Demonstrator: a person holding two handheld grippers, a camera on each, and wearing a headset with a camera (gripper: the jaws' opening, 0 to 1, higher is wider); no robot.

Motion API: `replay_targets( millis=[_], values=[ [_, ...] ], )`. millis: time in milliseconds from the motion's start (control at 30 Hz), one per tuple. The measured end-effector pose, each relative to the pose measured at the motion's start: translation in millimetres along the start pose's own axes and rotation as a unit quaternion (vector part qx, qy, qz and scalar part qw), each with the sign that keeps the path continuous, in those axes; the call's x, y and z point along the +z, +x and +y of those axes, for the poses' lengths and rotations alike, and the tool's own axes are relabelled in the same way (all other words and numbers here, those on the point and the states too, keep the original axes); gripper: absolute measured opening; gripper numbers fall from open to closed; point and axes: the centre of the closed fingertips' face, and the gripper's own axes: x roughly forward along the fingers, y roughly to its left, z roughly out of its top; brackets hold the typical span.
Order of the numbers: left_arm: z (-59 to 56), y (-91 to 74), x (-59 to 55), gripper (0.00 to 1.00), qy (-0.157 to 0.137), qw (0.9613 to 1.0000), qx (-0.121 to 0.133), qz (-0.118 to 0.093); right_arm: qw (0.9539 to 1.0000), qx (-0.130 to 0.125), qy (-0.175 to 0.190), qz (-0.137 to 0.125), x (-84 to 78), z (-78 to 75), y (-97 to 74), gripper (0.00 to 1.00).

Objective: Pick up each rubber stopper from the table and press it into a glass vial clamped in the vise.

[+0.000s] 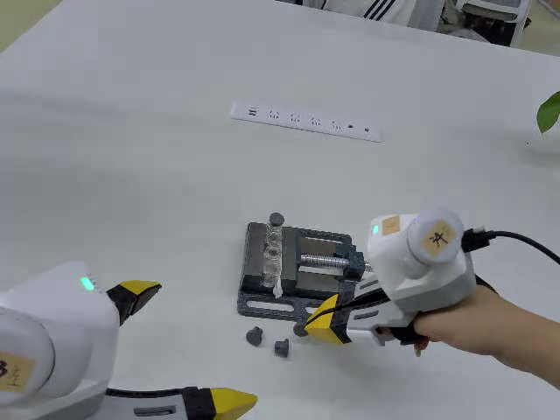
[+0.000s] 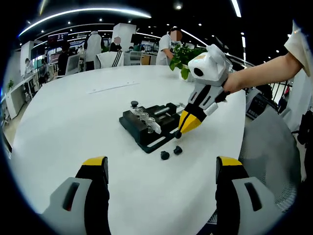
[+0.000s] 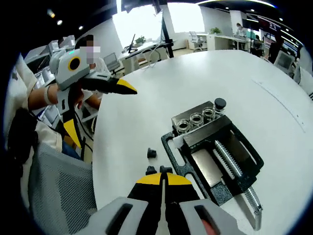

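The loose rubber stoppers (image 1: pixel 255 336) lie on the surface (image 1: pixel 131 175) on the near side of the vise (image 1: pixel 306 271), close to the right gripper (image 1: pixel 311 326). We judge them light, soft and grippy. They are best pinched across the wide head, so the narrow plug stays free to enter a neck, and they may roll or tip if nudged.

The glass vials (image 3: pixel 196 119) stand in a row in the vise, three open and the far one already stoppered. Glass is brittle and slick, so we would press straight down and gently.

The right gripper's jaws are pressed together. A small dark lump sits at their tips, and we cannot tell whether it is a stopper pinched there or one lying just beyond. The left gripper (image 2: pixel 162 164) has its jaws spread wide, holding nothing, well off to the left. The vials' lower halves are hidden inside the vise.
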Motion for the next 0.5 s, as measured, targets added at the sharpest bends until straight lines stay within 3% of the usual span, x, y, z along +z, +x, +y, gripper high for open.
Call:
replay_targets(
  millis=[133,233,333,433,467,500],
  values=[
    [-1.5,1.1,8.2,0.86,0.017,0.9998,-0.006,-0.011,0.9937,0.025,0.088,-0.065,25.8,12.3,-18.7,0.0],
    [-2.9,1.1,19.0,0.84,0.029,0.9992,-0.008,-0.026,0.9807,0.05,0.157,-0.106,40.6,19.6,-30.3,0.0],
    [-4.4,1.3,30.9,0.8,0.052,0.9975,-0.013,-0.047,0.9612,0.091,0.218,-0.142,54.5,32.9,-41.1,0.0],
    [-7.5,1.4,44.1,0.75,0.081,0.9945,-0.021,-0.063,0.9236,0.142,0.303,-0.187,69.7,43.5,-52.3,0.0],
    [-7.5,1.3,48.8,0.74,0.09,0.9932,-0.023,-0.07,0.9141,0.151,0.322,-0.194,72.0,45.6,-54.5,0.0],
    [-8.6,1.1,52.7,0.72,0.098,0.992,-0.026,-0.075,0.9079,0.159,0.329,-0.205,74.9,46.7,-56.6,0.0]
  ],
)
